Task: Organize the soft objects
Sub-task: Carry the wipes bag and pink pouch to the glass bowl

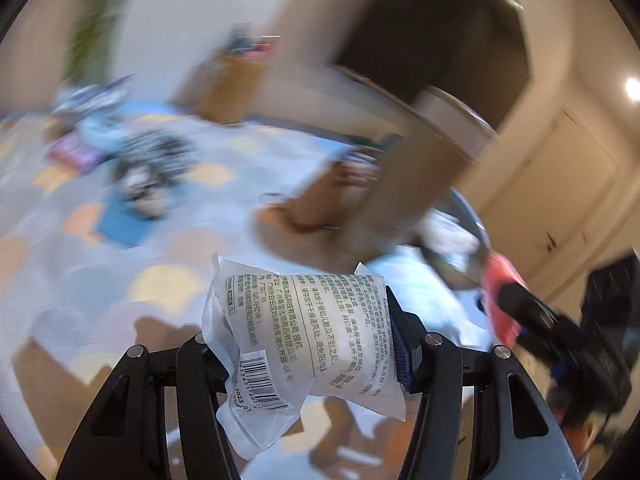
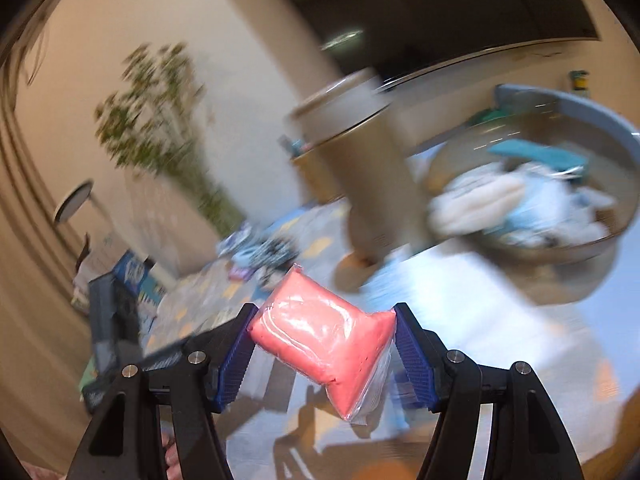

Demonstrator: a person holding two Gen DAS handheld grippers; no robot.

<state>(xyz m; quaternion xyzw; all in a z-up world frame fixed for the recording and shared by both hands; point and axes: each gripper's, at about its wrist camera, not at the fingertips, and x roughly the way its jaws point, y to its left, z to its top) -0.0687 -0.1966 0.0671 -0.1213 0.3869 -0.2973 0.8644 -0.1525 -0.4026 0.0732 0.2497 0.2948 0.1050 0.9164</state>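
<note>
My left gripper [image 1: 306, 344] is shut on a white soft packet [image 1: 304, 332] with printed text and a barcode, held in the air above the patterned floor mat [image 1: 120, 280]. My right gripper [image 2: 324, 344] is shut on a pink soft packet [image 2: 324, 340] in clear plastic. That pink packet and the right gripper also show at the right of the left wrist view [image 1: 502, 300]. A grey round basket [image 2: 592, 160] holding white and blue soft items [image 2: 500, 204] is at the upper right in the right wrist view. Both views are motion-blurred.
A loose pile of soft items [image 1: 144, 164] lies on the mat at the far left. A tall beige cylinder bin [image 2: 360, 160] stands between the pile and the basket. A cardboard box [image 1: 236, 80] sits by the wall. A leafy plant [image 2: 160, 112] stands at the back.
</note>
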